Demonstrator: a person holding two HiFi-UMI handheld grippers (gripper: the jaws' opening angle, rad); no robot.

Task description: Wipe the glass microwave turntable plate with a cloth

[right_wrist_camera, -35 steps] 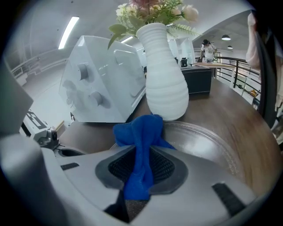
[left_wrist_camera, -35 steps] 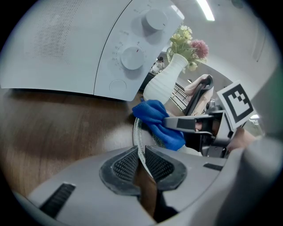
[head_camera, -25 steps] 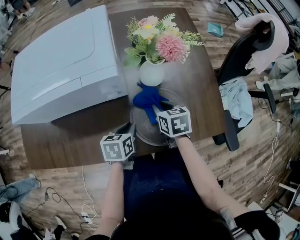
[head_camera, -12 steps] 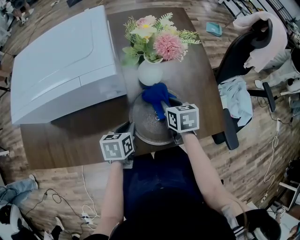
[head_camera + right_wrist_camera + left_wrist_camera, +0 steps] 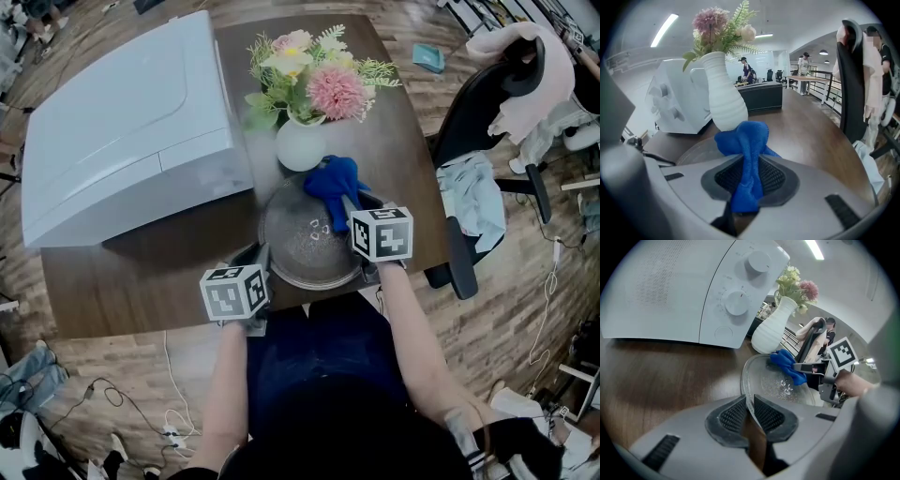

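While the glass plate (image 5: 300, 248) lay on the bench (image 5: 141, 281) just before the white vase (image 5: 302, 145), the blue cloth (image 5: 333, 178) rested on its far right rim. Left tongs (image 5: 749, 412) pinched the plate's near edge. Right tongs (image 5: 749, 177) clamped the cloth.

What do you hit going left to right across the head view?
microwave → left gripper, shut on the glass plate rim → white vase → right gripper, shut on the blue cloth → office chair. Plate and cloth overlap their neighbours, so they are not ranked.
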